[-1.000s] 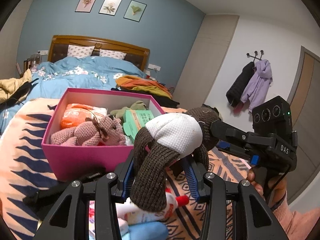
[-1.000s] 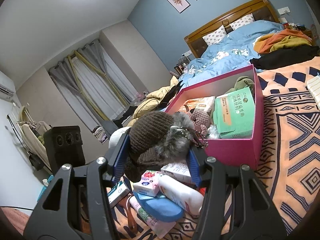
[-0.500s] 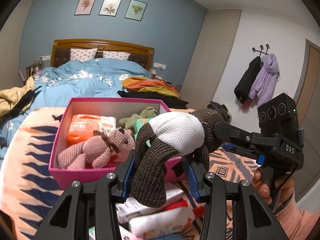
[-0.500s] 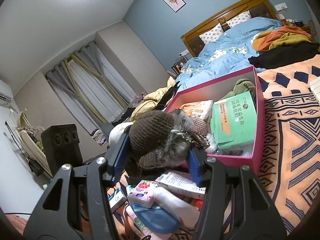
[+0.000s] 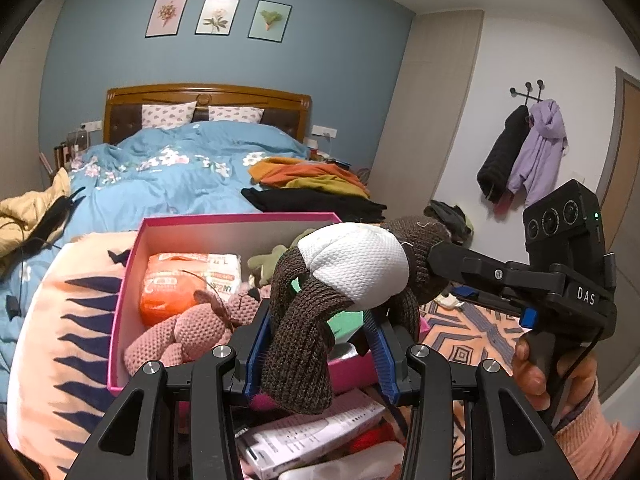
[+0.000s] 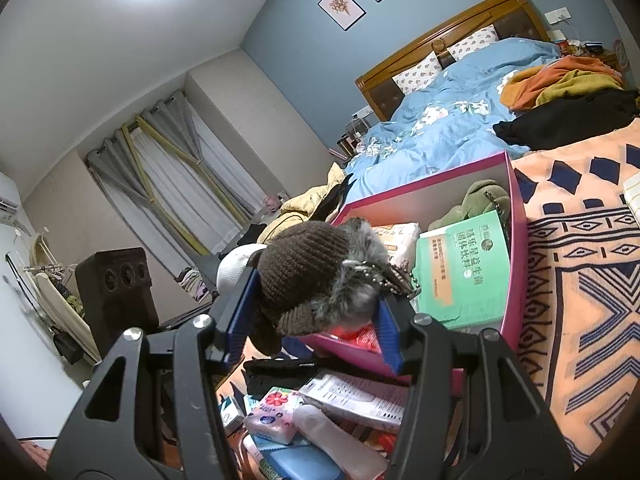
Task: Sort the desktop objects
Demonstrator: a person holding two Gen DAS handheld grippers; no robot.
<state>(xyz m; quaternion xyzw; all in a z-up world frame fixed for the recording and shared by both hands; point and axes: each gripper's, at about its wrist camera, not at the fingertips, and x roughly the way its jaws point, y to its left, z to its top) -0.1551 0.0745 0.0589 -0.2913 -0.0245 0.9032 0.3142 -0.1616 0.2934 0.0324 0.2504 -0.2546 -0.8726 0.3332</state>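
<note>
A brown knitted plush toy [image 5: 352, 268] with a white belly hangs between both grippers, over the near edge of the pink box [image 5: 128, 280]. My left gripper [image 5: 318, 340] is shut on the toy's dark knitted legs. In the right wrist view my right gripper [image 6: 316, 308] is shut on the toy's head [image 6: 304, 264], a brown knit with grey fur. The pink box [image 6: 516, 240] holds a pink knitted bear [image 5: 188, 332], an orange pack [image 5: 180, 280], a green carton [image 6: 460, 272] and a green plush [image 6: 480, 196].
Below the grippers lies a heap of small items: a white printed carton [image 5: 312, 428], a flowered tissue pack [image 6: 276, 404], a white bottle [image 6: 332, 436]. A patterned orange blanket [image 6: 580, 280] covers the surface. A person's hand [image 5: 532, 376] holds the right gripper's handle. A bed [image 5: 168, 176] lies beyond.
Both grippers have lifted the plush toy and carried it forward toward the pink box. The toy now hangs over the box's near edge; the heap has dropped lower in view.
</note>
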